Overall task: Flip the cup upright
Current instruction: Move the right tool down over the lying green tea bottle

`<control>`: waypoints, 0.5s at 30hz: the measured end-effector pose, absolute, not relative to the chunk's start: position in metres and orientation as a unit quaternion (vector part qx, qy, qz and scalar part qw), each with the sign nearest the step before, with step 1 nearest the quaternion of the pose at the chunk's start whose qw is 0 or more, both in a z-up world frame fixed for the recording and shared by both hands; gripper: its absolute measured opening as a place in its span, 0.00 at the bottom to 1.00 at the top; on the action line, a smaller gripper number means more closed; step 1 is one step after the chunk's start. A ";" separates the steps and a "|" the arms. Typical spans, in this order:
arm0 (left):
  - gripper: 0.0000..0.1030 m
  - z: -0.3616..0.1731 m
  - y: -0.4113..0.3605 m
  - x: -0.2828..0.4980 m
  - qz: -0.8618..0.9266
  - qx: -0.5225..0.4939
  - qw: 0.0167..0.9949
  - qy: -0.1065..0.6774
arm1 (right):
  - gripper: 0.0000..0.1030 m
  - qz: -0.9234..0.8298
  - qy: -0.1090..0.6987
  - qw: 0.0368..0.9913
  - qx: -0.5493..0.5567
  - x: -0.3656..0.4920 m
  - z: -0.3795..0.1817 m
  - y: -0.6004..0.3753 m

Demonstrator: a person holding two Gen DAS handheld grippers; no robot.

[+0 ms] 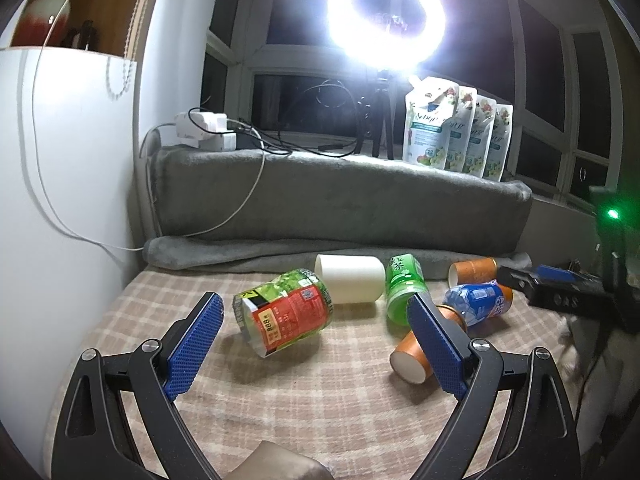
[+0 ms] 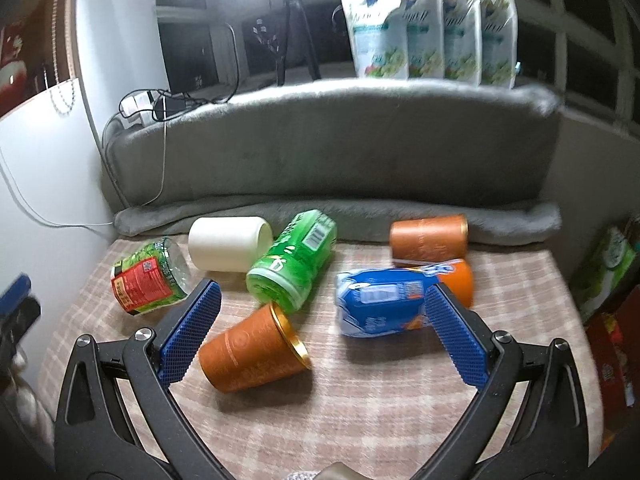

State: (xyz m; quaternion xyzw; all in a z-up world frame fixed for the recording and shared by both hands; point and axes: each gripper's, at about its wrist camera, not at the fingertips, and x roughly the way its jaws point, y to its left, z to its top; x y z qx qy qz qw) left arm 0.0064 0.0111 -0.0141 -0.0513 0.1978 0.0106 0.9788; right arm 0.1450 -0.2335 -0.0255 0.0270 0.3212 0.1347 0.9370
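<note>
Right gripper (image 2: 320,328) hovers spread wide and empty over the checked tablecloth (image 2: 360,420), while the left gripper (image 1: 316,344) is equally wide and empty. An orange paper cup with a gold rim (image 2: 252,350) lies on its side just in front of the green plastic bottle (image 2: 292,258), touching the right gripper's left pad. Judging by that, close across the cup's mid-wall gently, since thin paper will crush, then rotate the rim upward.

A bright ring light (image 1: 386,16) on a tripod (image 1: 378,120) is seen ahead of the gripper, before dark windows (image 1: 540,80). A grey blanket (image 1: 320,196) is draped over the ledge; a white wall (image 1: 80,160) stands left.
</note>
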 end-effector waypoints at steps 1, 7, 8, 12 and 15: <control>0.91 -0.015 0.013 0.007 0.011 -0.053 0.978 0.200 | 1.00 0.138 0.328 0.934 0.029 0.151 -0.026 -0.232; 0.91 -0.021 0.022 0.007 0.013 -0.058 0.975 0.216 | 1.00 0.168 0.400 0.899 0.065 0.206 -0.037 -0.223; 0.91 -0.022 0.023 0.008 0.014 -0.058 0.974 0.218 | 1.00 0.172 0.413 0.891 0.077 0.216 -0.040 -0.223; 0.91 -0.026 0.030 0.005 0.019 -0.063 0.972 0.224 | 1.00 0.177 0.459 0.863 0.116 0.254 -0.054 -0.221; 0.91 -0.026 0.037 0.004 0.024 -0.069 0.971 0.226 | 0.92 0.175 0.487 0.845 0.135 0.276 -0.066 -0.220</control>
